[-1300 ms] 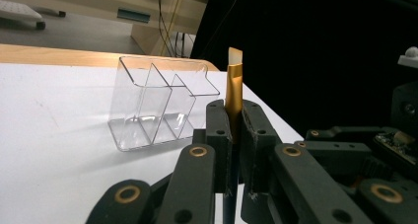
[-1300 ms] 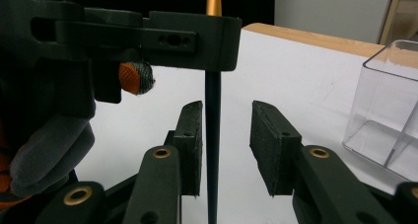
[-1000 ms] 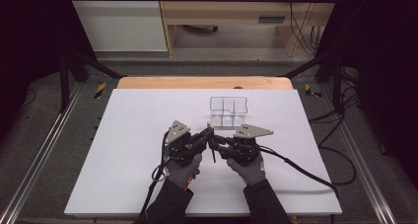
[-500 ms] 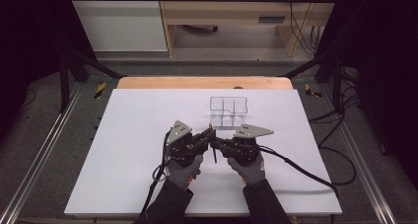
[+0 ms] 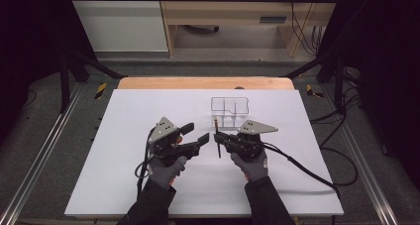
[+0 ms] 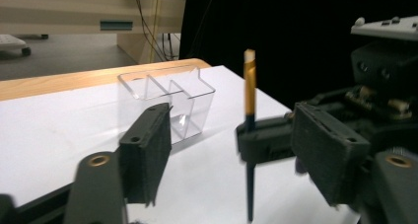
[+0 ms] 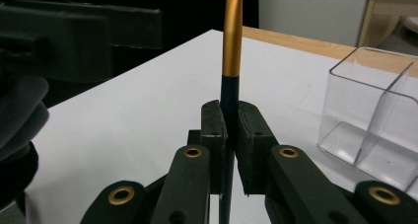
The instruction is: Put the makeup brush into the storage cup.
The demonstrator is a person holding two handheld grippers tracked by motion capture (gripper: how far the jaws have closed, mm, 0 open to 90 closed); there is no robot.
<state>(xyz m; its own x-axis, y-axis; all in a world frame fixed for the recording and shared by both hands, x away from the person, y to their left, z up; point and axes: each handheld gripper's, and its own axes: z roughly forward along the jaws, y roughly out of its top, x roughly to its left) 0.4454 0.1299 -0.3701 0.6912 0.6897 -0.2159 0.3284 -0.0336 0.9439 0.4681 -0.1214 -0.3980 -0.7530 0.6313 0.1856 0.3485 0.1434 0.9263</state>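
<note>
Slim dark-blue brush with gold ferrule point(image 7: 230, 46) upright, clamped between right tool point(image 5: 218, 138) pads, just before clear plastic divided organiser point(image 5: 229, 112), left tool point(image 5: 197, 136) jaws just opened, empty, beside brush, above white surface point(image 5: 124, 136)

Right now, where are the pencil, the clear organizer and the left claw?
pencil point(image 7: 231, 41), right gripper view, on its gold upper shaft.
clear organizer point(image 6: 190, 108), left gripper view, on its front wall.
left claw point(image 5: 194, 134), high view, midway between its open fingertips.

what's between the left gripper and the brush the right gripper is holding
Nothing: in the high view, only bare white table separates the left gripper from the brush.
</note>
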